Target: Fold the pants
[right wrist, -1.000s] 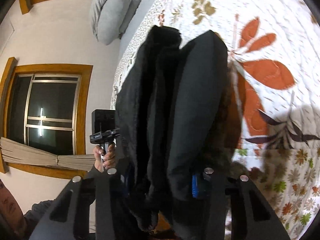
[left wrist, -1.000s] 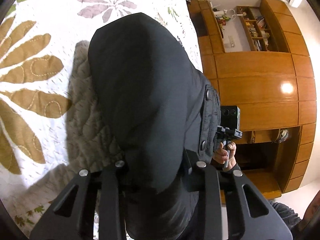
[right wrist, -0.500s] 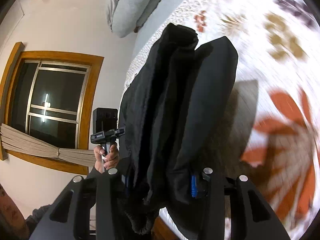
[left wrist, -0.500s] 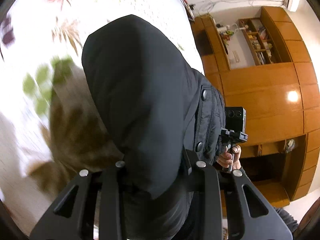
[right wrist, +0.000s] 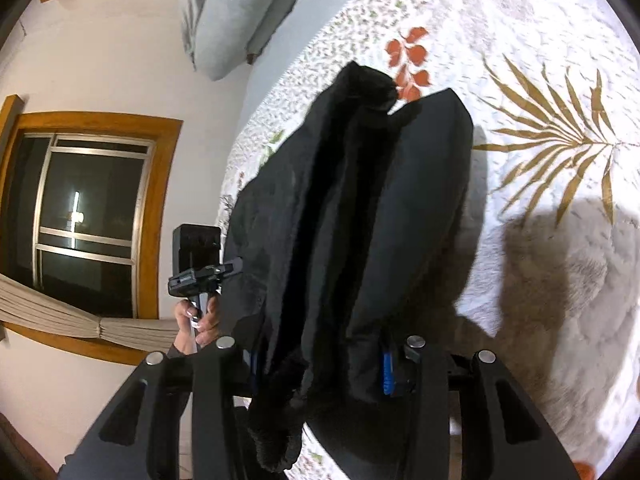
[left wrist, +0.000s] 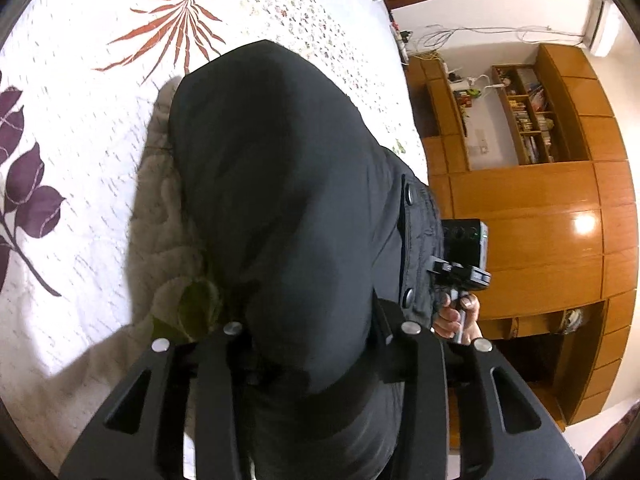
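Note:
The black pants hang folded between both grippers, held up above the white floral bedspread. My left gripper is shut on one end of the fold; the fabric covers its fingertips. Two snap buttons show on the pants' edge. In the right wrist view the pants hang in several layers from my right gripper, which is shut on them. The other gripper and the hand holding it show beside the pants in each view, the right one in the left wrist view and the left one in the right wrist view.
The bed runs under the pants, with grey pillows at its head. A wooden wall unit with shelves stands past one side of the bed. A window with a wooden frame is on the opposite wall.
Both grippers have carried the pants across the bed; the leaf patterns beneath have shifted. The grip on the pants is unchanged.

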A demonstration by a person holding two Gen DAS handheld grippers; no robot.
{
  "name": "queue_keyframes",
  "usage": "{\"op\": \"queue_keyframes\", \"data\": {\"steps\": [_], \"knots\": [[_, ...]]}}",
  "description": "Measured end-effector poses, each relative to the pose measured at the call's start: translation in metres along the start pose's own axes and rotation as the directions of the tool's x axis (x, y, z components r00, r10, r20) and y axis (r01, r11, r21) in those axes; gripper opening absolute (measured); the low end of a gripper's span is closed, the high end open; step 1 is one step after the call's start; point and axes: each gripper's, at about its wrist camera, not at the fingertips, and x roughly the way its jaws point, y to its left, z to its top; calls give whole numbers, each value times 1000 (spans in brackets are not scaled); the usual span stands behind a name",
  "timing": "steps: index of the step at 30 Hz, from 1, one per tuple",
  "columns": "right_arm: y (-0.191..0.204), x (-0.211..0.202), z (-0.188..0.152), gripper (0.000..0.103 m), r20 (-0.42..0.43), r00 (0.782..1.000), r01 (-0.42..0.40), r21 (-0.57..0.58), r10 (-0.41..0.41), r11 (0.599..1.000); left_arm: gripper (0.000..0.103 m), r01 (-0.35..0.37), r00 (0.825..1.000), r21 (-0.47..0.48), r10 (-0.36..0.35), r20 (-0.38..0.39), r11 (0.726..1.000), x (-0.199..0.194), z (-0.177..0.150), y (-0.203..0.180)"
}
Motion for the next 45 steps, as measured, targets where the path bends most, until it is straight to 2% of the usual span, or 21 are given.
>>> {"op": "queue_keyframes", "data": {"steps": [4,8,10,14,17,21,24,26,28,30,32,34,36,37,38,39,40,41,42,43,45], "knots": [[-6,4,1,48,-17,1000,20,-2,-20,1000,48,10,1000,-15,-10,-2,1000,3,-8,9],[-15,5,-1,61,-13,999,40,8,-40,999,56,18,1000,-29,-17,18,999,4,-13,8],[-17,0,-3,61,2,999,37,13,-37,999,59,10,999,-25,-9,40,1000,-3,-15,3],[-11,-20,-10,66,40,996,77,6,-78,997,75,-38,992,-38,42,117,999,-37,-23,-2],[-3,-38,-20,67,71,990,119,-2,-118,993,88,-137,980,-19,138,142,990,-55,-35,-13],[21,-60,-42,72,126,976,183,-53,-175,982,89,-229,957,-5,226,181,974,-66,-52,-28],[49,-54,-59,75,145,958,266,-126,-248,956,89,-302,941,30,293,167,953,-59,-65,-36],[52,-44,-56,75,143,942,321,-135,-302,937,89,-334,935,47,324,146,941,-52,-69,-39],[47,-36,-60,75,128,926,370,-127,-355,920,89,-379,918,53,367,150,924,-45,-74,-45],[39,-33,-63,75,119,907,417,-132,-403,899,89,-379,915,36,368,167,925,-48,-76,-44],[39,-30,-63,75,119,901,430,-120,-417,895,89,-401,898,0,393,196,916,-55,-80,-47],[48,-38,-69,75,154,895,438,-118,-420,891,89,-458,862,5,443,246,889,-68,-93,-65],[62,-49,-78,75,205,878,461,-119,-432,880,90,-500,833,37,469,293,865,-77,-112,-87],[76,-56,-88,76,249,861,484,-130,-444,865,92,-527,814,62,483,323,848,-83,-126,-104],[87,-61,-96,80,283,837,517,-132,-468,846,96,-539,804,80,484,345,839,-88,-138,-115],[104,-67,-110,84,335,796,566,-122,-503,815,98,-557,788,101,486,377,824,-93,-152,-130],[116,-70,-120,94,363,775,588,-115,-517,800,99,-574,773,126,485,410,809,-99,-169,-149],[131,-72,-132,98,394,750,612,-109,-531,783,100,-585,765,143,485,423,799,-101,-179,-163],[150,-74,-149,99,429,731,627,-118,-530,770,100,-600,753,153,490,439,785,-105,-190,-176],[162,-73,-159,99,445,721,637,-125,-531,761,100,-628,726,153,503,468,763,-112,-206,-193],[180,-73,-183,99,468,684,675,-115,-559,729,100,-648,699,154,503,508,745,-117,-225,-219]]}}
